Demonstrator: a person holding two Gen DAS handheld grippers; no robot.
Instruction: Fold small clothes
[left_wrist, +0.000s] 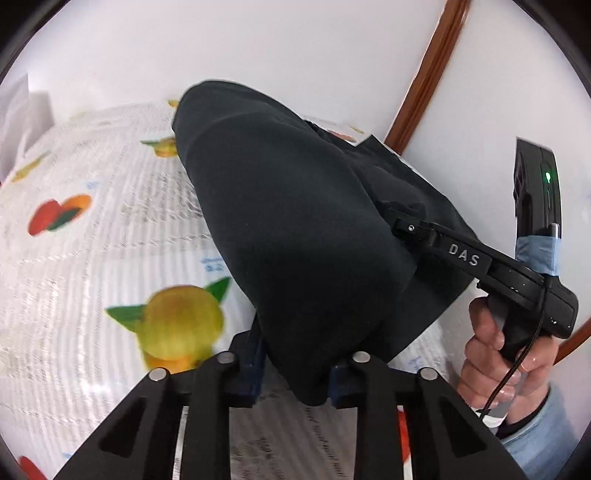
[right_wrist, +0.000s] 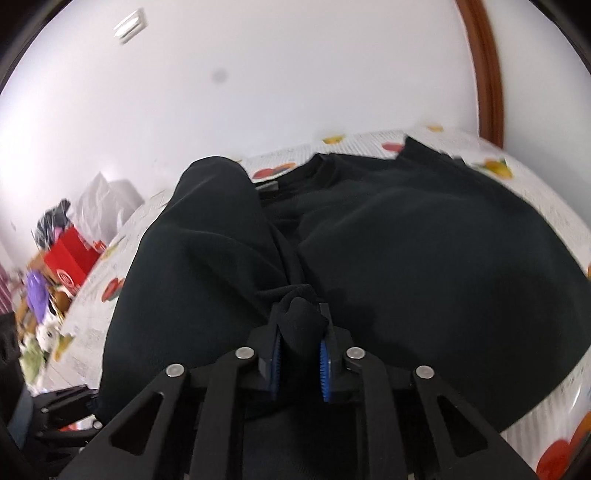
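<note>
The black garment (right_wrist: 424, 236) lies partly bunched on the fruit-print worktop (left_wrist: 92, 258), one fold pinched in the nearly closed left hand-held gripper (left_wrist: 295, 373) and another clamped between the blue pads (right_wrist: 325, 369) of the right hand-held gripper (right_wrist: 301, 354).

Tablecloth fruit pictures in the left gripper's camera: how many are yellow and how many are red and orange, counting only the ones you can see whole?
Yellow fruit with green leaves: 1
Red and orange fruit: 1
Total: 2
More prints on the tablecloth are cut off by the picture's edge or hidden behind the black garment, so they are left out.
</note>
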